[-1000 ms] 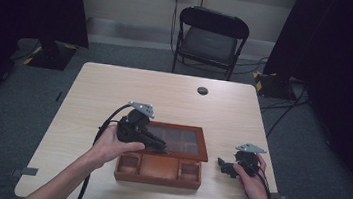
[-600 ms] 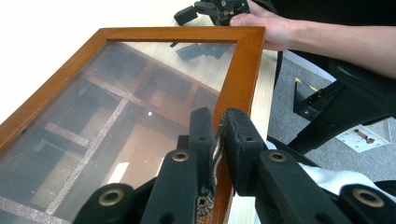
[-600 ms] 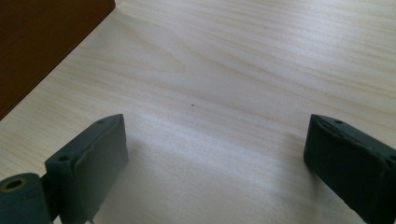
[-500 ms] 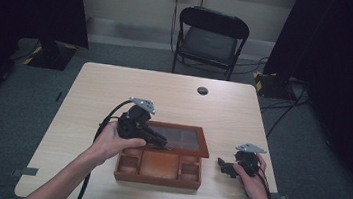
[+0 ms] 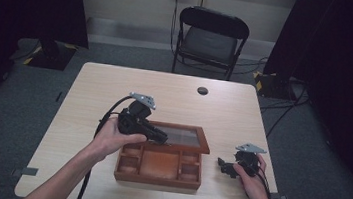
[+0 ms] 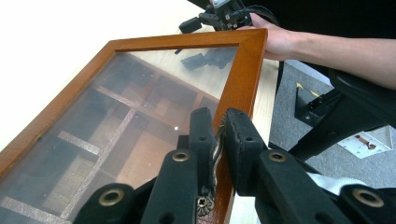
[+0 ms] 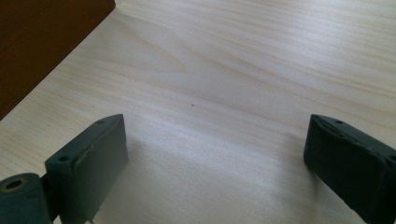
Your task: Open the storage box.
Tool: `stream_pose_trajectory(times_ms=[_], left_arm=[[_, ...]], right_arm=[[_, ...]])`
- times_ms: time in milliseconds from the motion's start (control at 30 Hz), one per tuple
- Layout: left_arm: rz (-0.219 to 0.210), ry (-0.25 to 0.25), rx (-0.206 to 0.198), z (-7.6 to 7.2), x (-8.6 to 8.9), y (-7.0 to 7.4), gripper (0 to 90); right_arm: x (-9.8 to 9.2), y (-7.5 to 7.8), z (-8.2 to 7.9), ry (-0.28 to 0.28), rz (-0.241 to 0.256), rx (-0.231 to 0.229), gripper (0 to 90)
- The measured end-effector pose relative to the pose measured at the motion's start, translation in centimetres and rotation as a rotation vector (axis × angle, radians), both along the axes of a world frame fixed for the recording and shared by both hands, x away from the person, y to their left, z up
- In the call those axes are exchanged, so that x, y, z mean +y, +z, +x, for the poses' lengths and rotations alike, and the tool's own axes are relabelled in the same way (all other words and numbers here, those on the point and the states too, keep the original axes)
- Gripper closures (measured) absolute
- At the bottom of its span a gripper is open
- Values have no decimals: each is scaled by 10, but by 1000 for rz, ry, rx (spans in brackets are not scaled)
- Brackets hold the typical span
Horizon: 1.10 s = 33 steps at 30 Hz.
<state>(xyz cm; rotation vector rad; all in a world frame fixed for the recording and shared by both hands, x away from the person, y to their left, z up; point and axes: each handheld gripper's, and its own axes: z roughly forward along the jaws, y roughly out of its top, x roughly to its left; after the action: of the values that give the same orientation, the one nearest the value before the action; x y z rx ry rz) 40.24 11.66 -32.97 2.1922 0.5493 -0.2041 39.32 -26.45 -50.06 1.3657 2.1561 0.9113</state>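
pale wood surface, square top, grey carpet around it. a black folding chair stands behind the far edge; dark curtains hang on both sides of the room, and cables trail on the floor at right. a small dark round object sits near the far edge of the surface; too small to tell what it is.

wooden compartment box sits near the front edge, open, with empty divided sections. its glass-paned lid is tilted up at the back of the box. left hand-held gripper is clamped on the lid's wooden frame, jaws pinched close on the frame's edge with what looks like a small metal fitting between them, possibly a clasp. through the glass the compartments show dimly.

right hand-held gripper rests low on the surface just right of the box, not touching it. in the right gripper view its jaws stand wide apart over bare wood, with a corner of the box at upper left.

the person's forearms are cut off at the bottom edge of the high view.
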Motion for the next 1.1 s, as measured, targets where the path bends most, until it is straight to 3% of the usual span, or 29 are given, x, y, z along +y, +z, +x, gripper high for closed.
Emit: stream_pose_trajectory(times_ms=[1100], left_arm=[[-18,58,-28,7,2,15,815]], right_arm=[[0,0,0,-1,0,0,56]])
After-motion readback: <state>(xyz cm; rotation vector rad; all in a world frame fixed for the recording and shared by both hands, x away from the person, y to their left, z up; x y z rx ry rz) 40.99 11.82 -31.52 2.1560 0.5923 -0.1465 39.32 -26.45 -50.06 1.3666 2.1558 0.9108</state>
